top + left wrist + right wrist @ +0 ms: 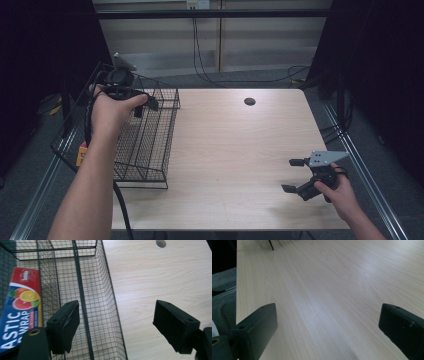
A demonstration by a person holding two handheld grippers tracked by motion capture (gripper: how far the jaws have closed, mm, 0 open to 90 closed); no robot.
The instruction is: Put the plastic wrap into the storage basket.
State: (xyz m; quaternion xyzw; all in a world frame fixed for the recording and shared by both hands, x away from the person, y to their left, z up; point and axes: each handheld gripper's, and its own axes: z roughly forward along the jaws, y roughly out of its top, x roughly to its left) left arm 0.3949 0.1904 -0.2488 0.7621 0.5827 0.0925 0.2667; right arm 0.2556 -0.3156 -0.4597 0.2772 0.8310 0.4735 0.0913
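A black wire basket (150,135) stands on the left side of the light wooden table (240,150). In it lies a plastic wrap box (21,307), red and blue with citrus fruit printed on it; a small orange part of the box (80,156) peeks out beside the left forearm. My left gripper (145,107) hangs open over the basket's far right edge. In the left gripper view (117,312) one jaw is above the basket mesh (100,302) and the other above bare table. My right gripper (289,175) stands open low over the table's near right part, with nothing between its jaws (327,315).
A round dark cable hole (249,101) sits near the table's far edge, also seen in the left gripper view (160,243). Cables lie on the grey floor behind the table. Metal rails run along both sides. One basket foot (271,245) shows far off.
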